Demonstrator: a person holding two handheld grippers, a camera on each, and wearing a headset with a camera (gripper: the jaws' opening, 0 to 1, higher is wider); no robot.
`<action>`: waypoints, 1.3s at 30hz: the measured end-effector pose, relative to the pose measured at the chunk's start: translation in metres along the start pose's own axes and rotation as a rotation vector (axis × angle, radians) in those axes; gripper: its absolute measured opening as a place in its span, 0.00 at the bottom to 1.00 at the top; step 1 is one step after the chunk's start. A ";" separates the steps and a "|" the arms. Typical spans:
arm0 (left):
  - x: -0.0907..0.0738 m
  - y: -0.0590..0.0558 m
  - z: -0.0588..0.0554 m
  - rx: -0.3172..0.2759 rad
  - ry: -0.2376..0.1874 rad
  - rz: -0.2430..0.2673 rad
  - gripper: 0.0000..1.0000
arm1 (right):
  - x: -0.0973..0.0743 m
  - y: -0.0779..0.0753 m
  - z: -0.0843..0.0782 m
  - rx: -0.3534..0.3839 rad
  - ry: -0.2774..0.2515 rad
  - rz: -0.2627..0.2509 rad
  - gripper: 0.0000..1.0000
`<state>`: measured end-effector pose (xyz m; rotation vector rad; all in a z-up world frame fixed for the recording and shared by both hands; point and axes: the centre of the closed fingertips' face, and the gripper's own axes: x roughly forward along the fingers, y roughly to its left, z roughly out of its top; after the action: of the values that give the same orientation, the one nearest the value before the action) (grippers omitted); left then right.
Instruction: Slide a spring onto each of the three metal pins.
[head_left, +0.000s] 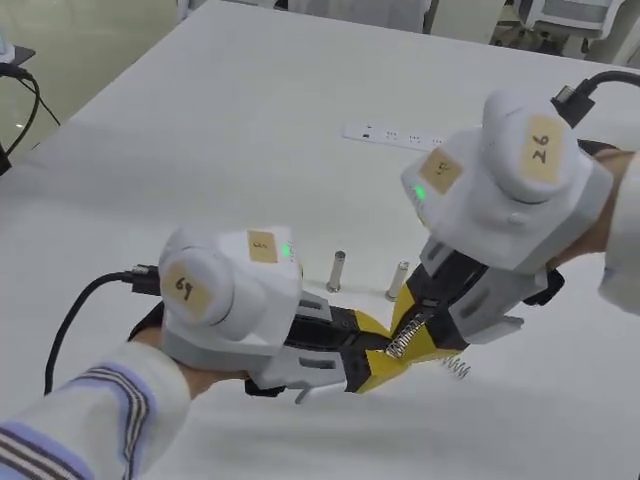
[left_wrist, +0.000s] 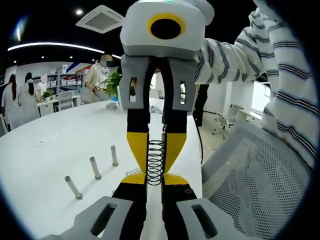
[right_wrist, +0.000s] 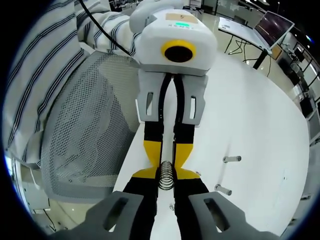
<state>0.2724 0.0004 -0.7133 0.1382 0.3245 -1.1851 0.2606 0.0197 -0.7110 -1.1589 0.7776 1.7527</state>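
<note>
- On the left of the white tabletop (head_left: 200, 130), we see the white-and-black left gripper (head_left: 375, 350), held low by a hand in a striped sleeve (head_left: 90, 420), with its yellow-tipped jaws pointing right. The jaws stand close together with a narrow gap. One end of a thin silver coil spring (head_left: 403, 340) sits right at their tips, and we cannot tell whether they pinch it.
- Just beyond those jaws, three short grey metal pins (left_wrist: 95, 167) stand upright in a row on the tabletop, apart from both grippers.
- Farther back, a flat white power strip (head_left: 395, 135) lies on the table, well apart from the work.
- Between the two sets of jaw tips, the coil spring is raised off the table. We see it lying lengthwise along the jaws of the white-and-black right gripper (head_left: 412, 330).
- Just beside the meeting jaws, a second silver coil spring (head_left: 457, 367) lies loose on the tabletop, near the pins.
- On the right, the right gripper slants down toward the left one. Its yellow-tipped jaws are nearly closed, clamping the coil spring between them.
</note>
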 end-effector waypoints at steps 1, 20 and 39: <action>0.000 0.000 -0.001 -0.011 0.004 0.002 0.02 | 0.001 0.000 0.000 -0.003 0.004 0.003 0.08; -0.017 0.009 -0.001 -0.077 0.008 0.053 0.14 | 0.002 0.001 0.008 -0.068 0.029 0.009 0.08; -0.041 0.025 -0.016 -0.101 0.023 0.145 0.36 | -0.007 -0.022 0.003 -0.050 0.052 -0.043 0.08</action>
<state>0.2786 0.0505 -0.7165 0.0864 0.3876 -1.0223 0.2806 0.0291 -0.7043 -1.2500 0.7378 1.7217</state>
